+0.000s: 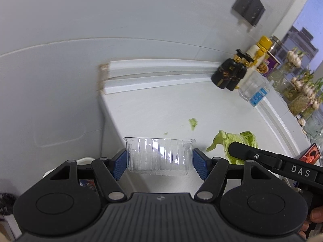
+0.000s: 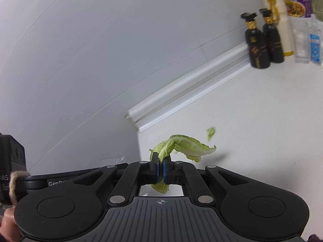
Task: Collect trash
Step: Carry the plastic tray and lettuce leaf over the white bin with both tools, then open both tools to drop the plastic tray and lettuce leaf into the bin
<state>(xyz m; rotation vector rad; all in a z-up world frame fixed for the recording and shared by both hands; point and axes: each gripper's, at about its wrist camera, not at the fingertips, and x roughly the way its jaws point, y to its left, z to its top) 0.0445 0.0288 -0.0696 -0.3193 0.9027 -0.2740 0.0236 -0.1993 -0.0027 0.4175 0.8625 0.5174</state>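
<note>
A clear ribbed plastic tub [image 1: 159, 155] sits between the blue pads of my left gripper [image 1: 159, 162], which is shut on its two sides above the white counter [image 1: 161, 109]. My right gripper [image 2: 160, 168] is shut on a green lettuce leaf [image 2: 185, 144], which hangs out ahead of the pads and below them. In the left wrist view the same leaf [image 1: 238, 141] shows at the right, with the right gripper's black finger in front of it. A small green leaf scrap [image 1: 193, 123] lies on the counter, seen too as the scrap [image 2: 211, 133] in the right wrist view.
Two black bottles [image 2: 264, 42], a yellow-capped white bottle [image 2: 280, 20], a noodle cup [image 2: 296, 0] and a clear plastic bottle [image 1: 256, 90] stand at the counter's back right. Garlic bulbs [image 1: 302, 92] line the window side. A dark wall plate [image 1: 248, 6] hangs above. The counter's left edge [image 1: 103, 121] drops off.
</note>
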